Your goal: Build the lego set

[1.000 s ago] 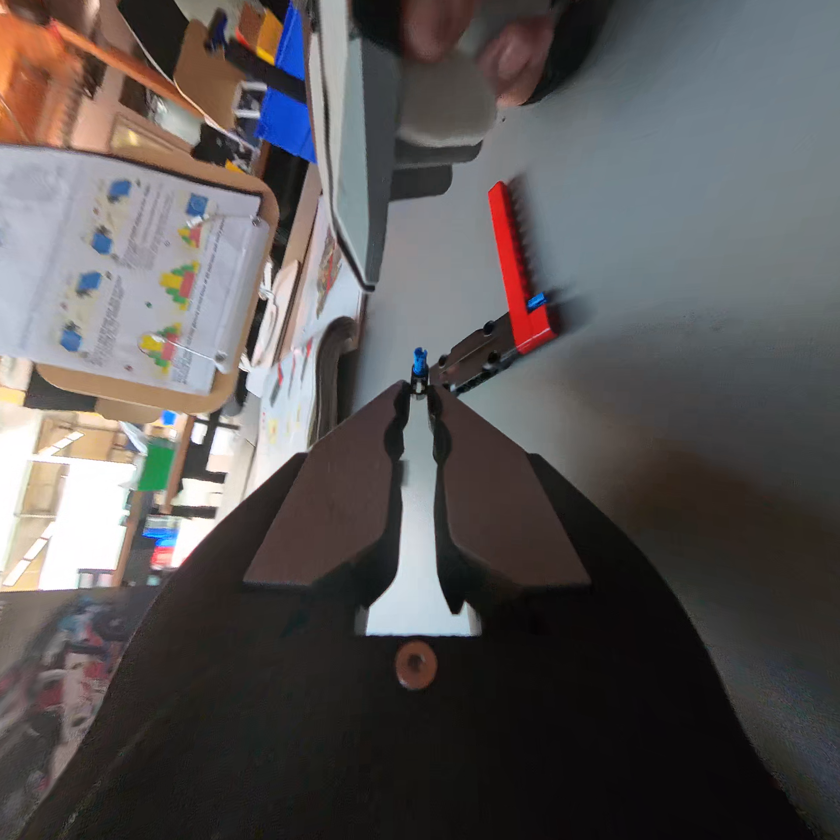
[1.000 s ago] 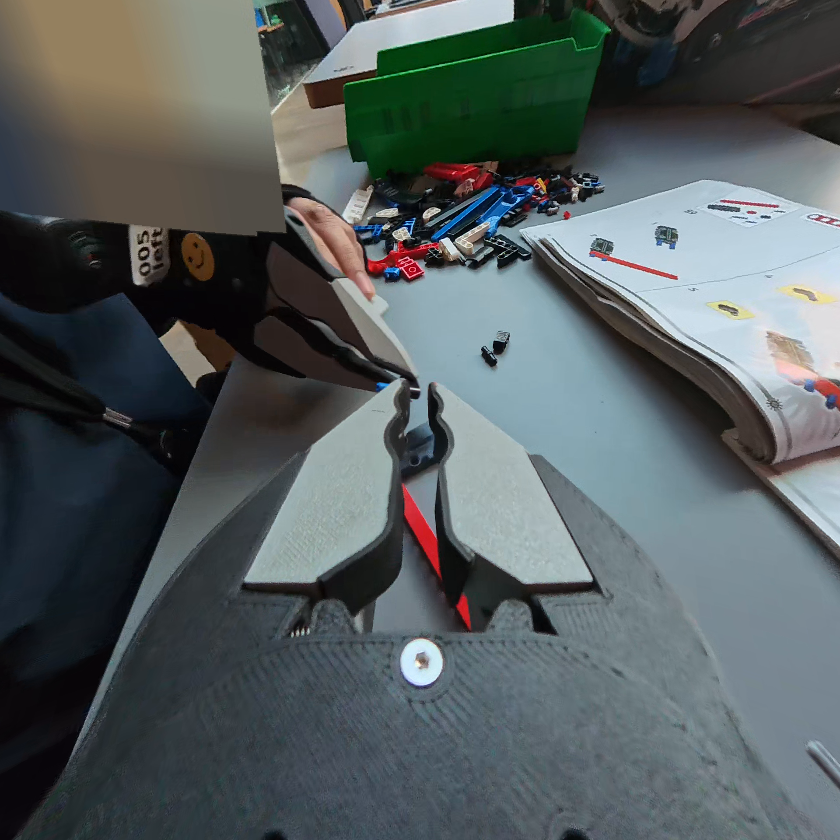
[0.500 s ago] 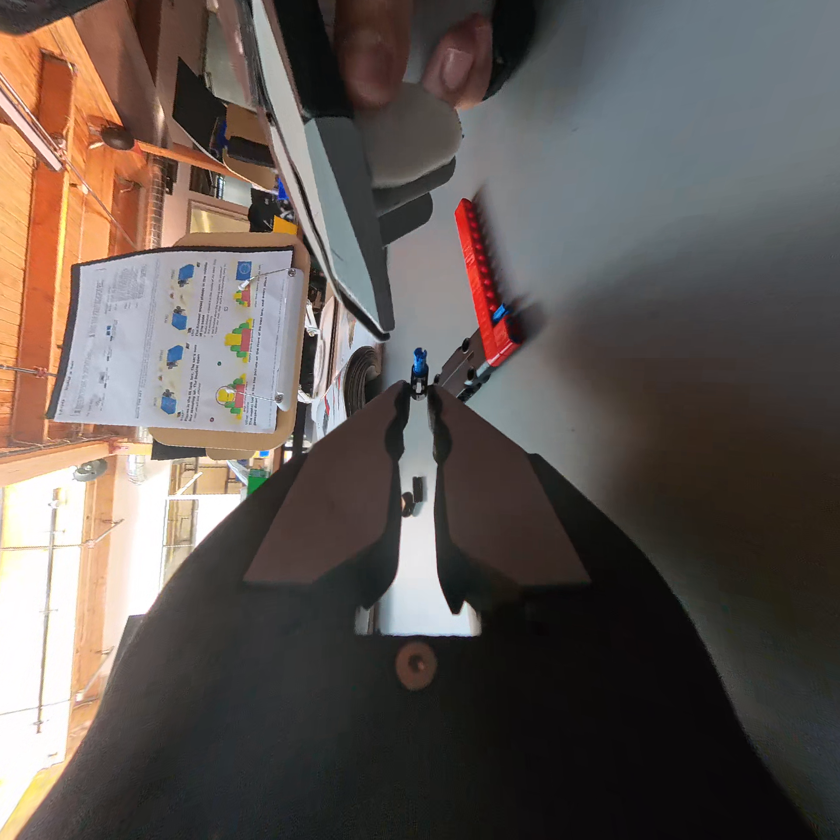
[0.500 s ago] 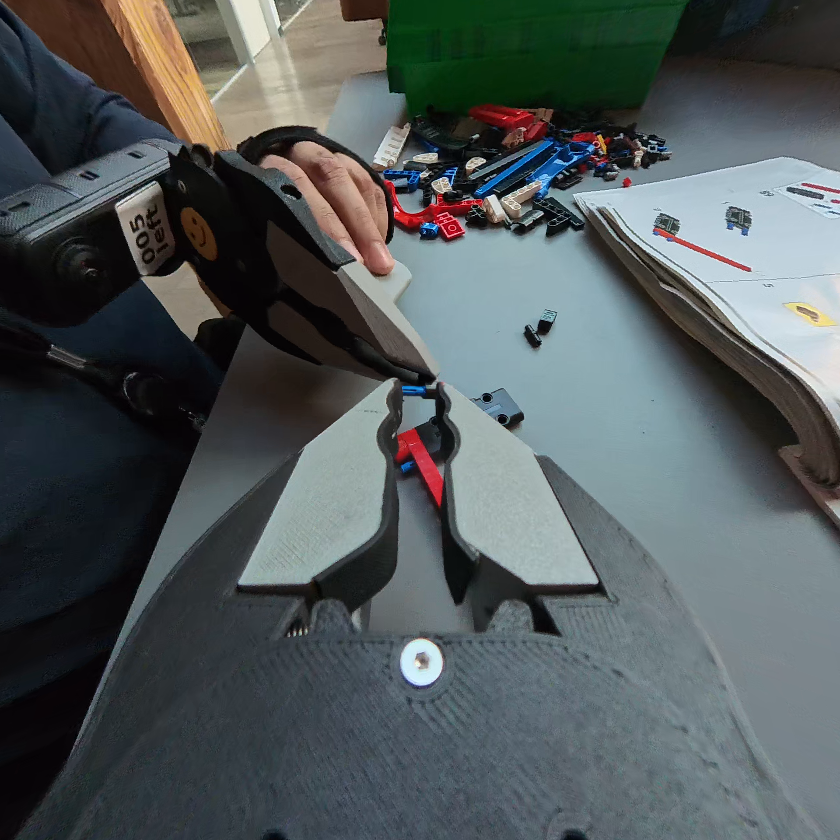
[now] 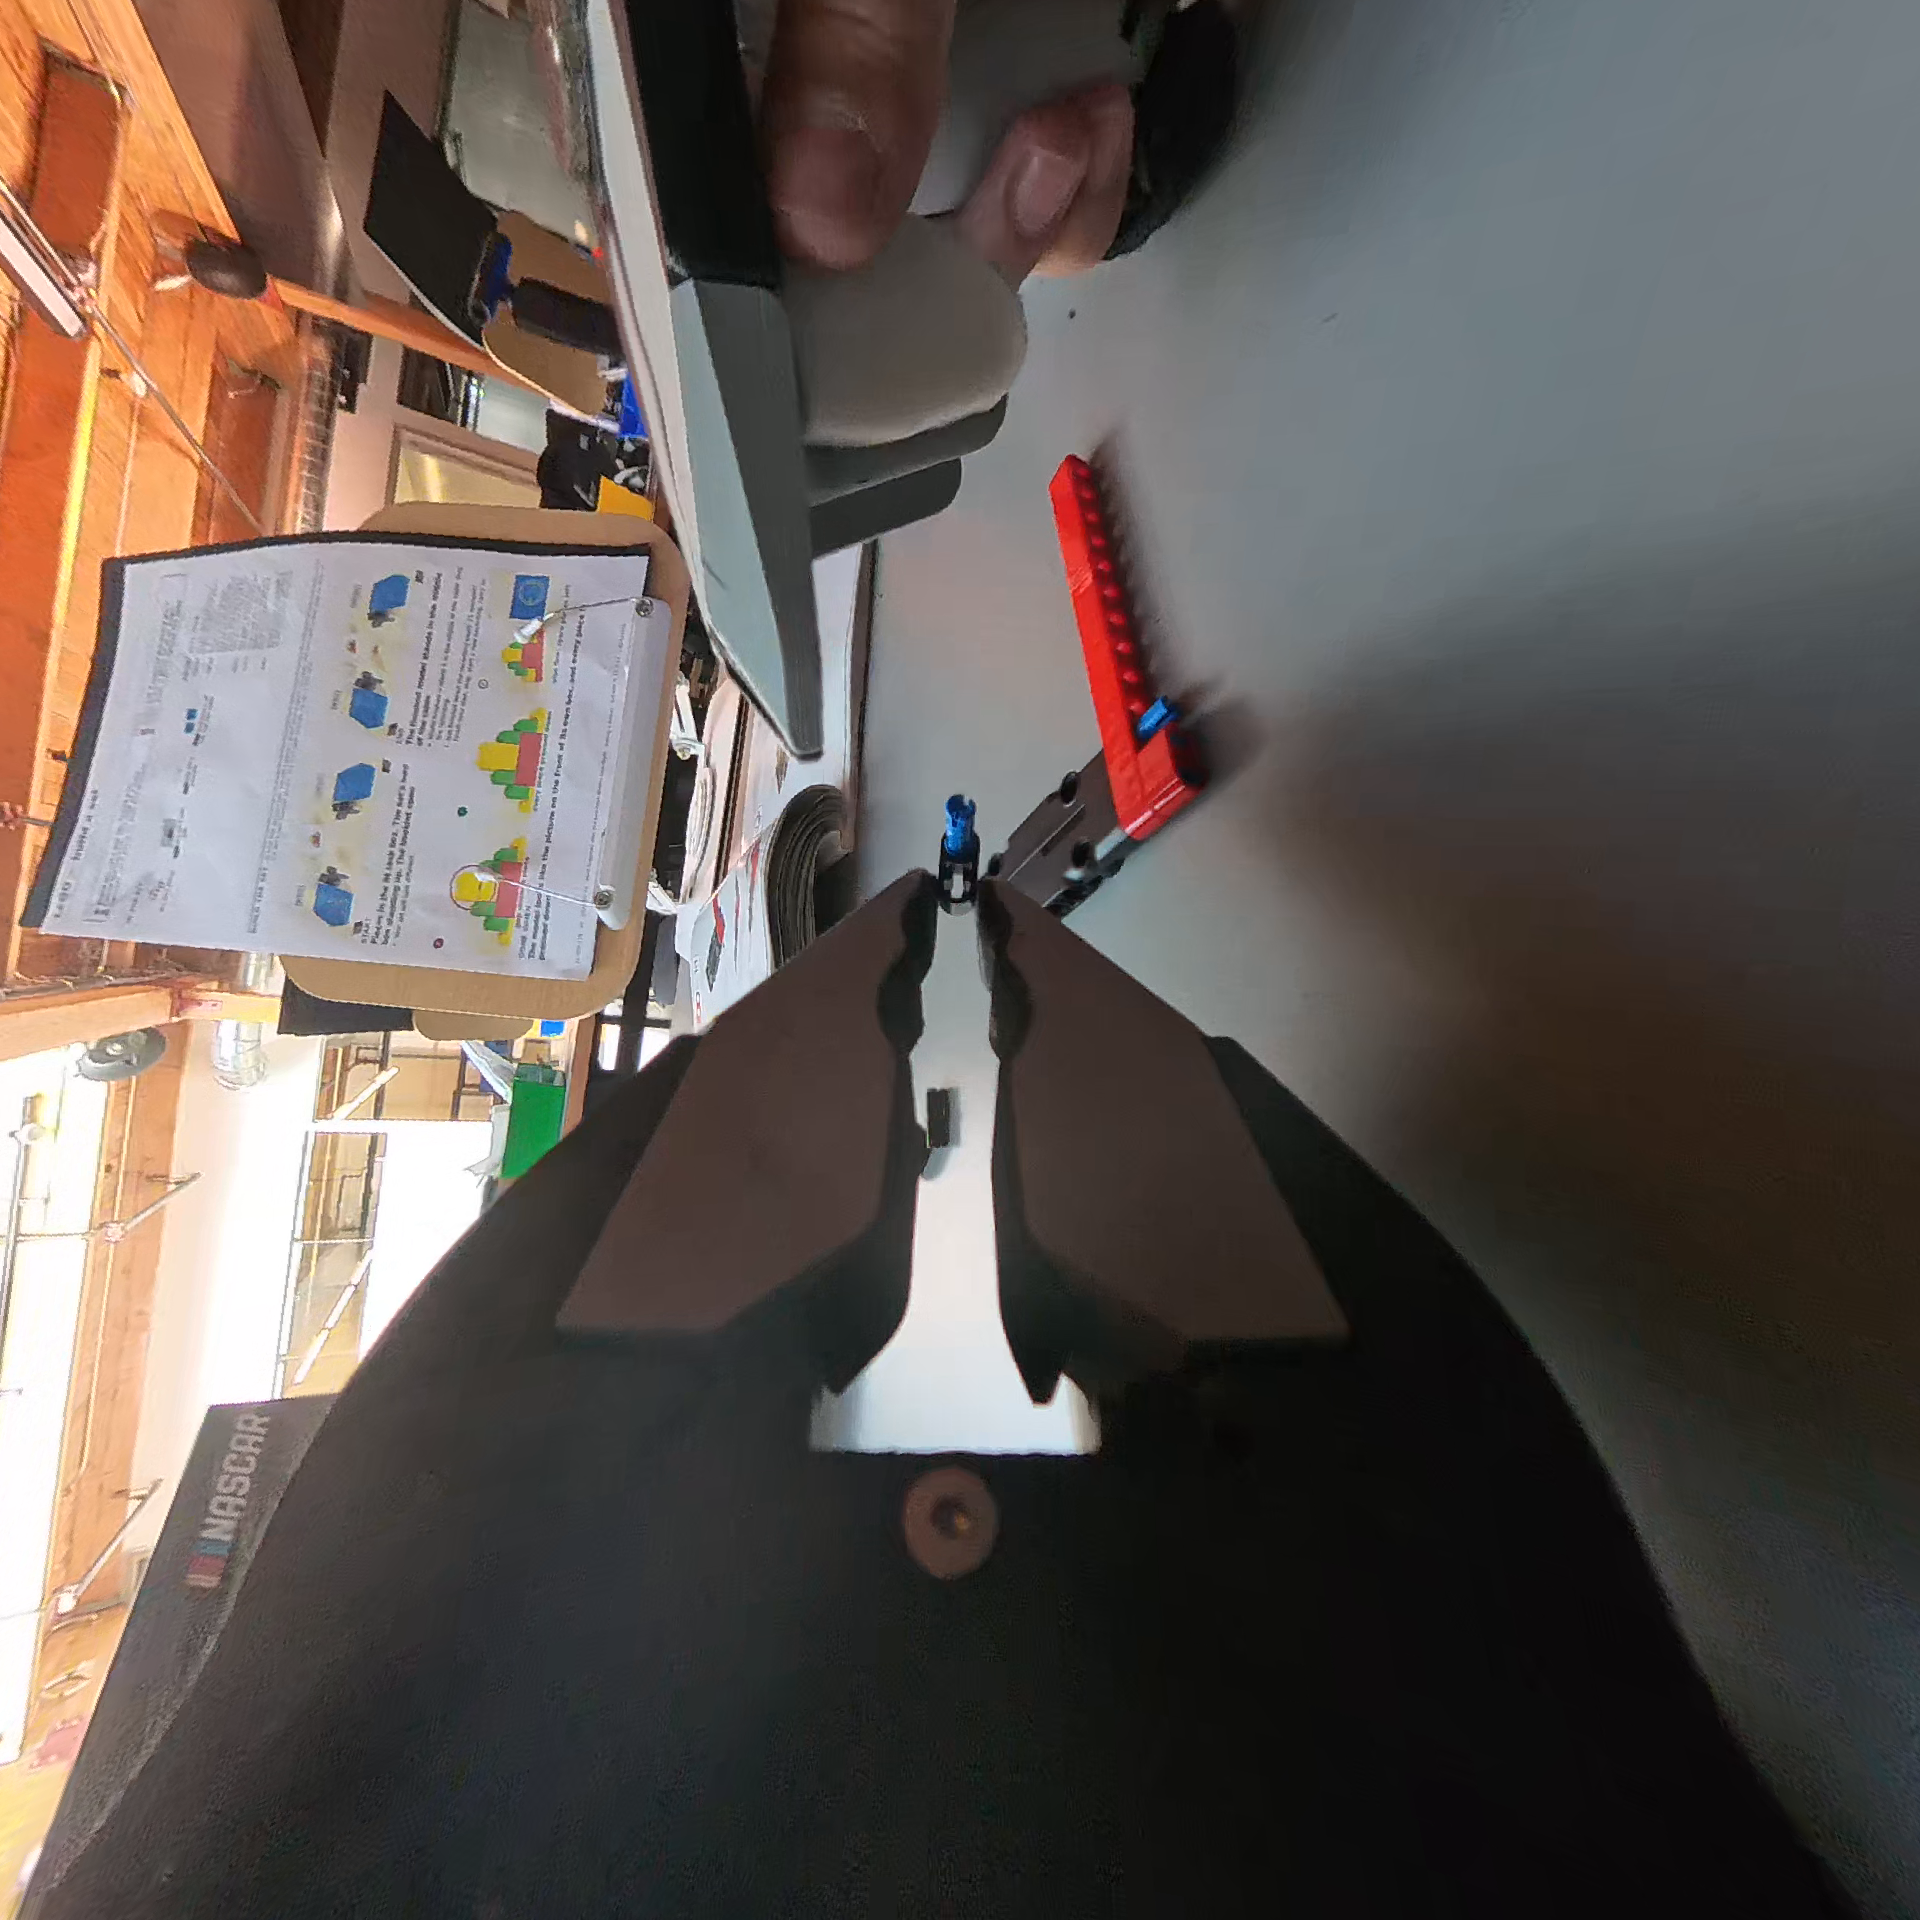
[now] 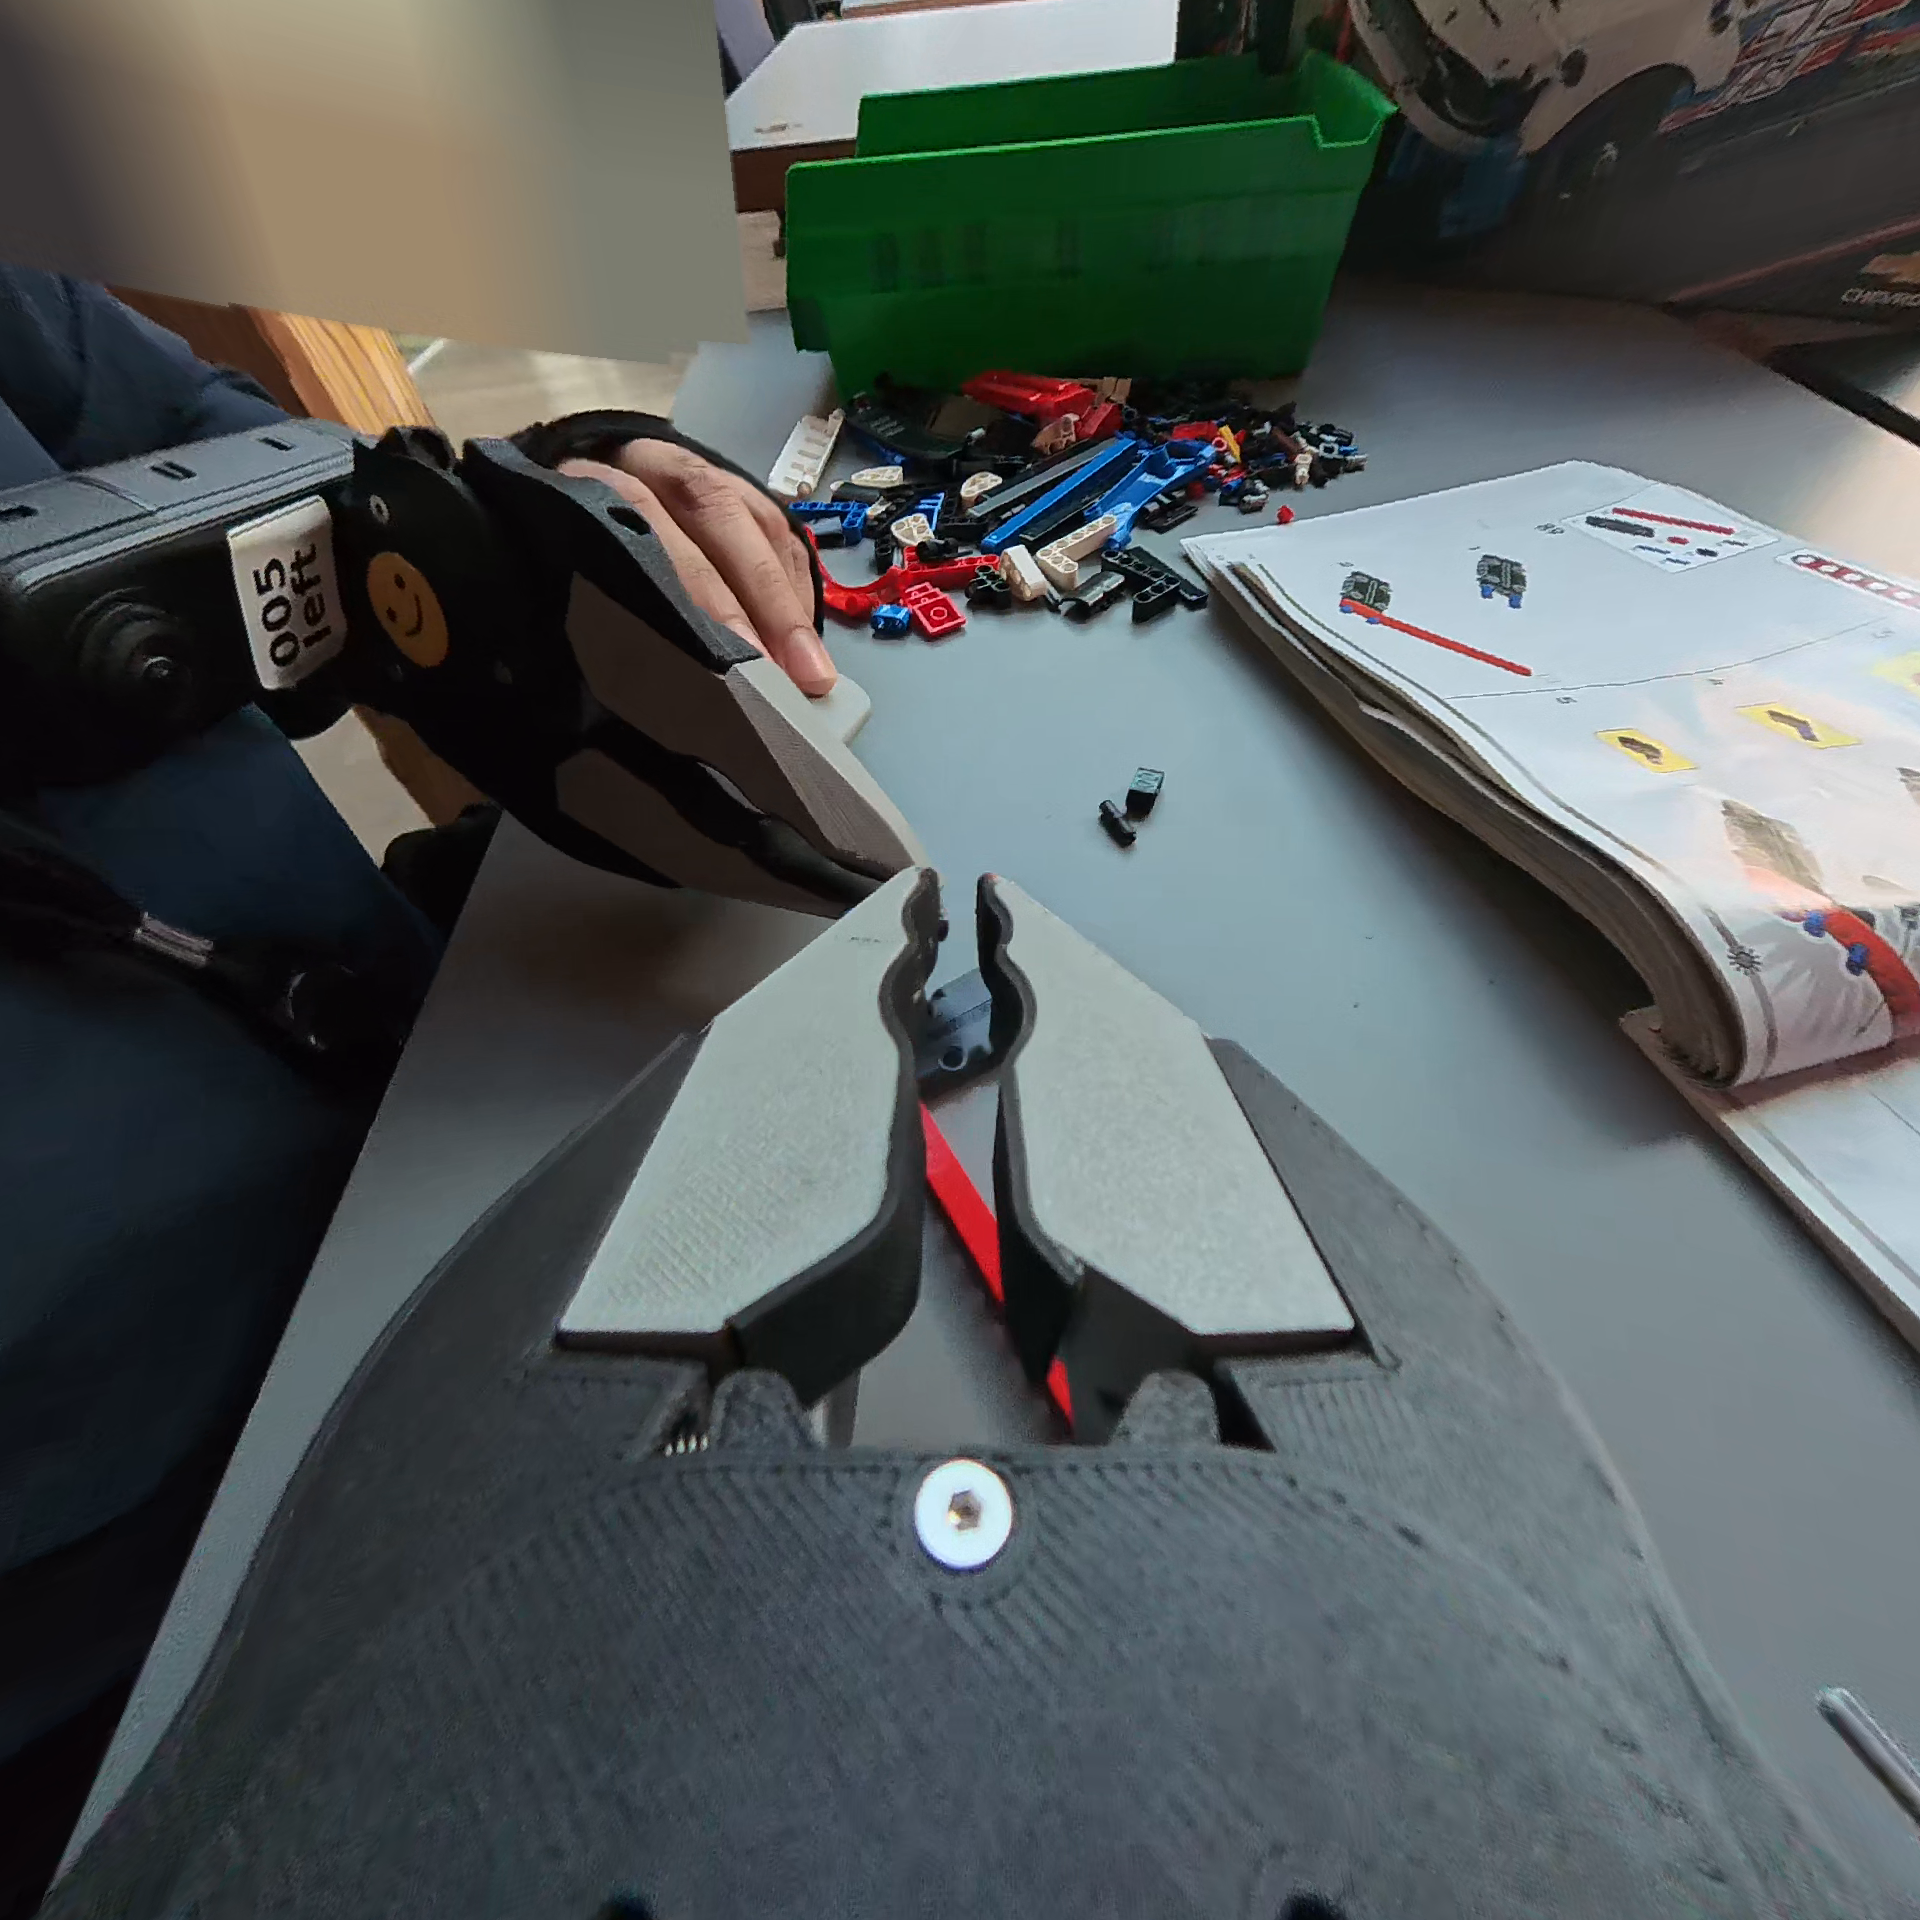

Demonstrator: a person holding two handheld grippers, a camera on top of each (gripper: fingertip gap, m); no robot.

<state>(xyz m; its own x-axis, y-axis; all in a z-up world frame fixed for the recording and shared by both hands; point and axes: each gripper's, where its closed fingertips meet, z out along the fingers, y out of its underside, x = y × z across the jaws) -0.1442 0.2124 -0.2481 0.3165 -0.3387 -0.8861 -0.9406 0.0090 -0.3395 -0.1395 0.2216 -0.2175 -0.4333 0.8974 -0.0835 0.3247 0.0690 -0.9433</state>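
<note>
The left gripper [image 5: 957, 896] is tipped on its side, low over the grey surface [image 5: 1558, 416]. Its jaws are clamped on a small black-and-blue pin [image 5: 957, 847] that pokes out past the tips, probably so the free end can be pushed into a hole. Just beyond it lies a long red beam [image 5: 1112, 644] flat on the surface, joined at one end to a dark grey block [image 5: 1060, 842]. The pin is near that block but not touching it. The right gripper [image 6: 961, 906] hangs over the same beam with its jaws drawn almost together, only a sliver between the tips, and the beam and block show beneath them. It looks poised to steady the piece. Two loose black bits [image 6: 1132, 800] sit nearby, an open instruction booklet [image 6: 1558, 675] lies to the right within easy sight, and a heap of parts [image 6: 1060, 520] spills in front of a green bin [image 6: 1070, 270].
</note>
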